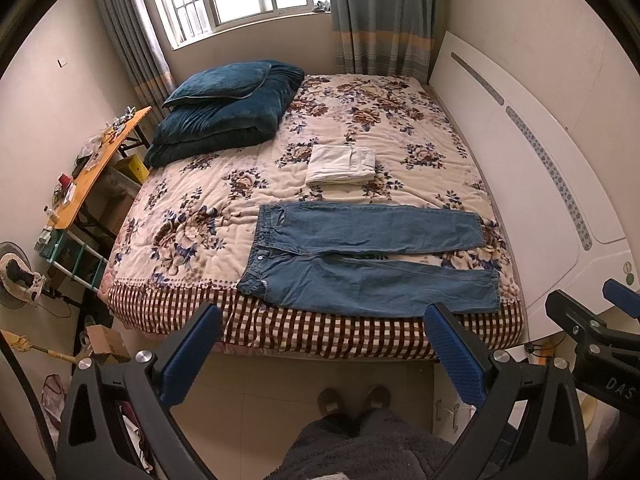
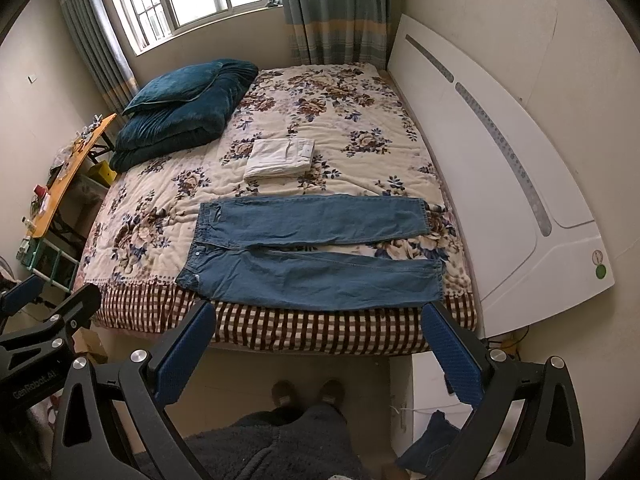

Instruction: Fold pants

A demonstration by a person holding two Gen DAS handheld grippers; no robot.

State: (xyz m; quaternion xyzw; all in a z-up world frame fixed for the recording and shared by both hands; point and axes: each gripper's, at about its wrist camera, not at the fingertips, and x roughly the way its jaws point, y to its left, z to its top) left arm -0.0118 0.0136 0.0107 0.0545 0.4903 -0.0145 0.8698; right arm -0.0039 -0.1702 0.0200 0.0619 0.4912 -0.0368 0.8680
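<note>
While both cameras look down over the bed (image 1: 192,312), I note the left gripper (image 1: 324,354) with its blue pads spread wide, nothing between them, touching nothing. Same for the right gripper (image 2: 318,350): jaws far apart, empty, held above the floor short of the bed's near edge. Each gripper shows at the margin of the other's view, side by side.

Jeans (image 1: 368,256) lie flat on the floral quilt (image 1: 224,184), along the bed's near edge. Waistband points toward the left side of the bed, hems toward the white headboard (image 1: 520,160) on the right. Legs are spread slightly apart, a narrow strip of quilt showing between them. The near leg's lower edge hangs just over onto the checked border (image 1: 304,332).

Relative to the tongs: the jeans sit ahead of and beyond both pairs of fingertips, apart from them. In the right wrist view the near leg spans roughly the gap between the two pads; in the left wrist view the jeans lie shifted toward the right pad.

Beyond the jeans, toward mid-bed, I see a folded pale garment (image 1: 342,164), well apart from the denim. Folded dark teal bedding (image 1: 224,116) with a pillow (image 1: 218,86) on top occupies the far left corner. An orange side table (image 1: 92,168) stands off the left edge. Person's slippered feet (image 1: 354,400) show on the floor below the grippers.
</note>
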